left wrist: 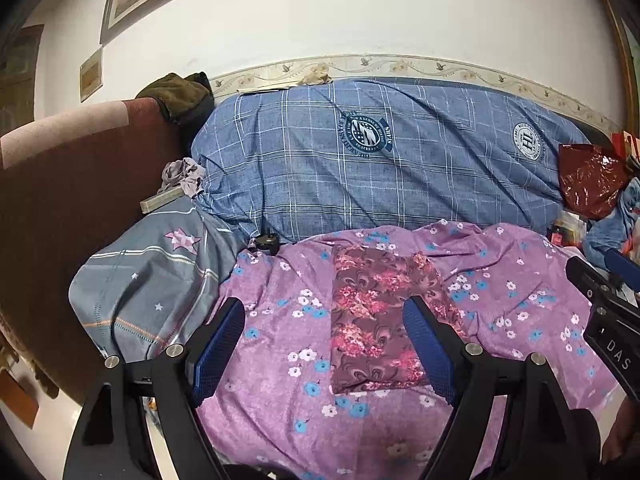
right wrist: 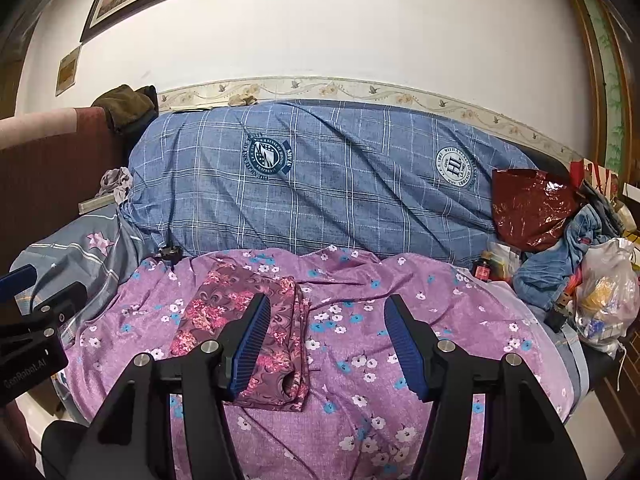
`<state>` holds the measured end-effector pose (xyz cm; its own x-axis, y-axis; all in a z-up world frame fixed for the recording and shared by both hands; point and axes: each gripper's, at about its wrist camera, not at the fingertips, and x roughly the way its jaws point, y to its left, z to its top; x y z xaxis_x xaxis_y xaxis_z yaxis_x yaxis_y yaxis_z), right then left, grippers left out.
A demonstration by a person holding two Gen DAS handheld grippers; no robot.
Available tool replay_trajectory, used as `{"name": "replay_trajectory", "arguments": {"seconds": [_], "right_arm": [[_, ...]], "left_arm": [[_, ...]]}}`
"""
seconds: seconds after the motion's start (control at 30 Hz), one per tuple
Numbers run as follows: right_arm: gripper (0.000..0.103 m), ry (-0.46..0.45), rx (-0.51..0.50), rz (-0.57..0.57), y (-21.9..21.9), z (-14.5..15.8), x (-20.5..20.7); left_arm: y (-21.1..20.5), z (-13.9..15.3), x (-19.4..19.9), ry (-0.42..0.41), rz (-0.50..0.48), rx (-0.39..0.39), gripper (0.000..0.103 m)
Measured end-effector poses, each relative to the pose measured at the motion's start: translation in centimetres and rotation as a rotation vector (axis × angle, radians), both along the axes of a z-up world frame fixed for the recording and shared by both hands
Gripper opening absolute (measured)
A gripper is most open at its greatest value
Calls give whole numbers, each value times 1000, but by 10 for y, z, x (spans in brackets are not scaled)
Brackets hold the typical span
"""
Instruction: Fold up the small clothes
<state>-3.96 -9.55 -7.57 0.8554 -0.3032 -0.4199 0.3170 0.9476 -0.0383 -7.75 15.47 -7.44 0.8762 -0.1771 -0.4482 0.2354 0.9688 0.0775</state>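
I get even, fairly bright indoor light in both views, with soft shadows in the bedding folds. Glare glints off the red plastic bag (right wrist: 532, 208). Fisheye bending curves the wall border (left wrist: 400, 66); corners vignette black, and edges go slightly soft.

On the blue checked quilt (right wrist: 320, 184) I can read two round badges. The white badge (right wrist: 456, 168) has "HL" at its centre, with small ring lettering too fine for me to make out. The dark shield badge (right wrist: 267, 158) carries a ribbon that seems to read "SWMS"; its ring text is unreadable. My right tool (left wrist: 612, 320), seen from the left wrist camera, shows "DAS". My left tool (right wrist: 32, 344), seen from the right wrist camera, bears faint lettering like "GenRobot.AI".
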Motion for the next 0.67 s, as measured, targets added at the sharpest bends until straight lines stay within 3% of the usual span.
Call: {"name": "replay_trajectory", "arguments": {"seconds": [0.43,0.67], "right_arm": [[61,21,-4,-5,3,-4,15],[61,56,3,-3,0,-13,34]], "left_arm": [[-6,6,10,-8,-7,-16,82],[-6,0,33,5,-27,-70,82]]}}
